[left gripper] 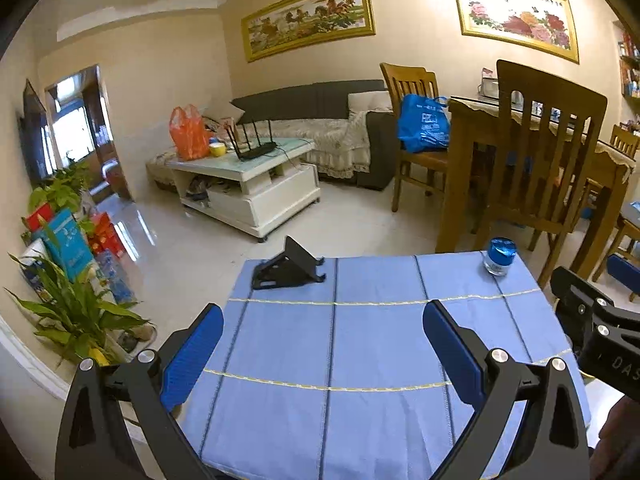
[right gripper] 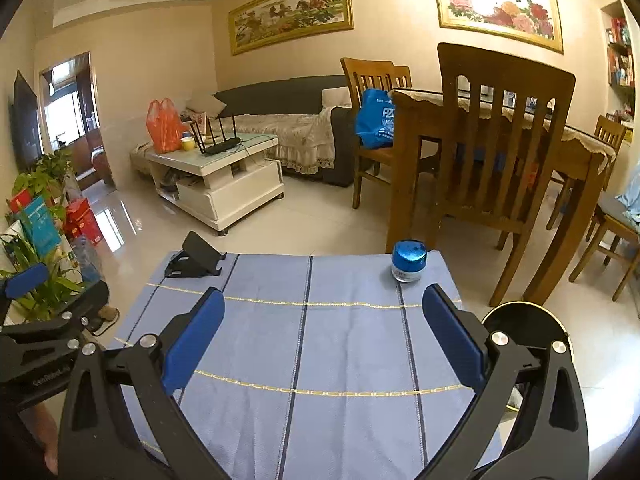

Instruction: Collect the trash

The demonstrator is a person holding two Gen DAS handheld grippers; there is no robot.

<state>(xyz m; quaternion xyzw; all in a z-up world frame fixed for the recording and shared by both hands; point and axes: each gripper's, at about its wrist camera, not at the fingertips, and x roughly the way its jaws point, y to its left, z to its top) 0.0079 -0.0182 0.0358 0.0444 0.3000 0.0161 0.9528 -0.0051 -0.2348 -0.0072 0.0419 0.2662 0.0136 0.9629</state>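
Note:
A small table under a blue cloth (left gripper: 360, 344) (right gripper: 320, 340) fills the foreground of both views. At its far right corner stands a small glass jar with a blue lid (left gripper: 501, 257) (right gripper: 409, 261). A black folding stand (left gripper: 286, 266) (right gripper: 197, 258) rests at the far left corner. My left gripper (left gripper: 324, 344) hovers open over the cloth with nothing between its blue pads. My right gripper (right gripper: 324, 340) is open too, above the cloth's middle. A round black bin (right gripper: 524, 332) with a gold rim sits on the floor beside the table's right edge. No loose trash shows on the cloth.
Wooden chairs (left gripper: 548, 160) and a dining table (right gripper: 500, 136) stand just beyond the far right corner. A white coffee table (left gripper: 248, 176) with an orange bag and a router is farther back left. Potted plants (left gripper: 76, 312) and boxes line the left wall.

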